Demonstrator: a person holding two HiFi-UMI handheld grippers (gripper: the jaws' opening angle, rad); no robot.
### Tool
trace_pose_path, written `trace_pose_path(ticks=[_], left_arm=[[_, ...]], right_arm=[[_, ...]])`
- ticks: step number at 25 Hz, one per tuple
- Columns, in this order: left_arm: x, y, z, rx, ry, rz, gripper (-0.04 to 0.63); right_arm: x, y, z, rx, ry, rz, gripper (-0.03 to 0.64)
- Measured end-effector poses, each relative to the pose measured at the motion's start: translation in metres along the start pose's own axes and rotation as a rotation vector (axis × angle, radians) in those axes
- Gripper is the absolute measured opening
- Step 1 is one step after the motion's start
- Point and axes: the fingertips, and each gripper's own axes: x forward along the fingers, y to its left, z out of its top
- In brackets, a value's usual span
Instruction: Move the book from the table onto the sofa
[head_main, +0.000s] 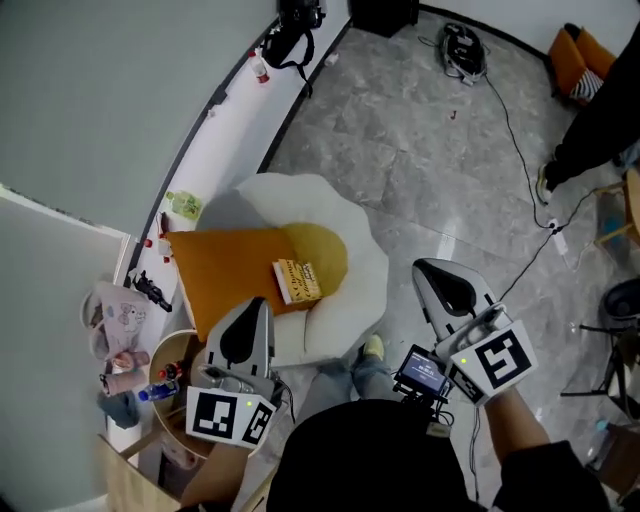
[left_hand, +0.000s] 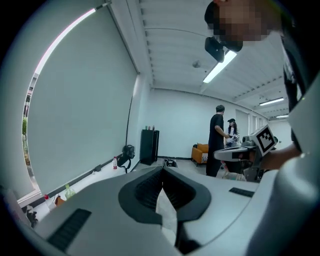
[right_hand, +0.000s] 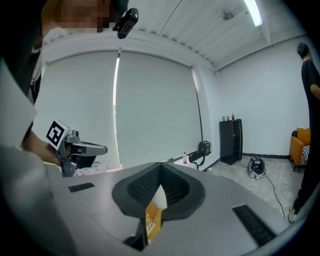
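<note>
sofa (head_main: 350, 232): white, orange cushion (head_main: 225, 272) on top | book (head_main: 297, 281): lies flat on cushion, so move looks done | left gripper (head_main: 257, 304): jaws closed together, empty, held above sofa edge | right gripper (head_main: 423, 267): jaws together, nothing gripped, off to the side; likely nothing remains to carry

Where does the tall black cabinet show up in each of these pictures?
Head view: black cabinet at the top edge, cut off.
Left gripper view: cabinet just left of centre.
Right gripper view: cabinet right of centre.
Shared landmark: black bag on the ledge nearby.
</note>
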Motion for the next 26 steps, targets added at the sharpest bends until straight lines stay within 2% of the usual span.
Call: trace_pose_path(ticks=[5, 12, 20, 26], left_arm=[[-0.037, -0.017, 0.030, 0.019, -0.075, 0.022, 0.012], [-0.062, -0.028, 0.050, 0.013, -0.143, 0.050, 0.012], [-0.079, -0.037, 0.058, 0.019, -0.185, 0.055, 0.012], [-0.084, -0.043, 0.057, -0.004, -0.186, 0.064, 0.012]], right_arm=[[-0.026, 0.010, 0.025, -0.056, -0.041, -0.007, 0.006], [-0.048, 0.017, 0.052, -0.070, -0.115, -0.025, 0.006], [-0.062, 0.028, 0.052, -0.094, -0.124, -0.003, 0.006], [-0.071, 0.031, 0.054, -0.122, -0.128, -0.009, 0.006]])
